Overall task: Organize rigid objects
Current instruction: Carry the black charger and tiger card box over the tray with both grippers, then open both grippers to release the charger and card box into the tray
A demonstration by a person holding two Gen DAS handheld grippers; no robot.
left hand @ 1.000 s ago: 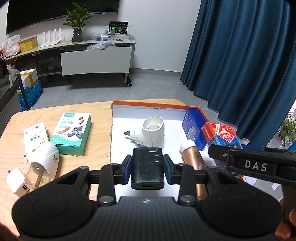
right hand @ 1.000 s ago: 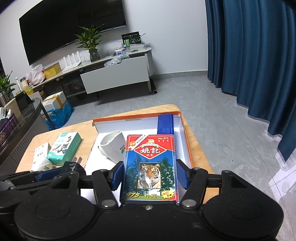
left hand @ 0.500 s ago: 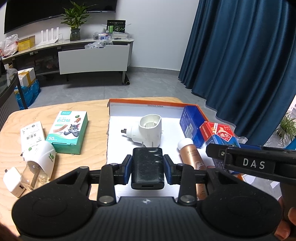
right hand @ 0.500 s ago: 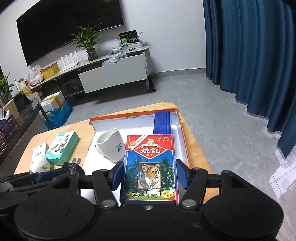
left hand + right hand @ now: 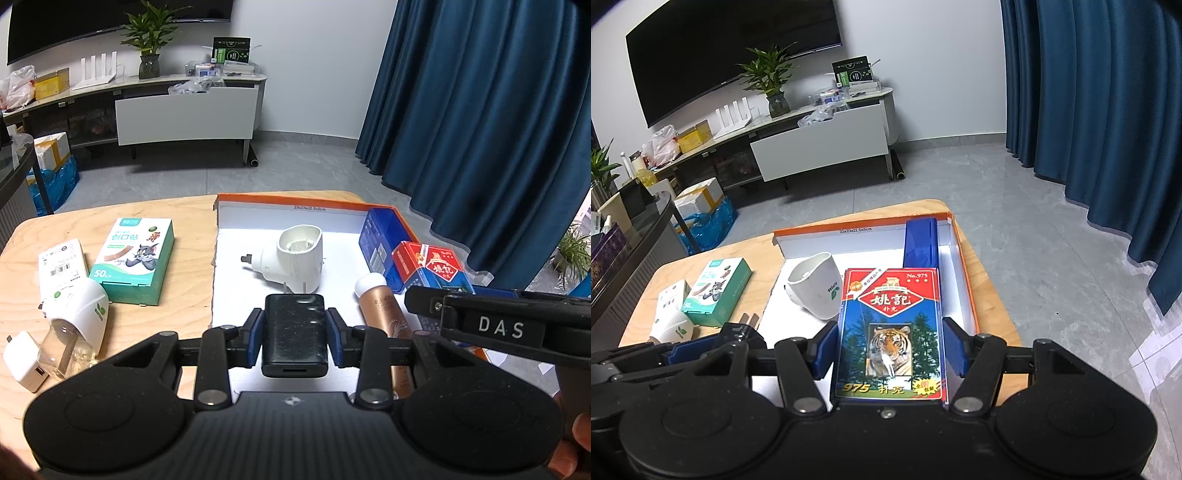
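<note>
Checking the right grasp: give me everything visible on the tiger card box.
The tiger card box is a flat rectangular pack, glossy as if film-wrapped, with a red border, a red banner with Chinese characters, "No.975" at the top, a tiger among pines, and "975" at the bottom. The right gripper is shut on it, blue pads pressing its two long sides, printed face toward the camera. It is held over the right part of the orange-rimmed tray, in front of the upright blue box. Its underside is hidden.

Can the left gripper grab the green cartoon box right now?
Probably not yet: the left gripper is shut on the black charger. The green box lies uncovered on the table, so nothing blocks the way.
</note>
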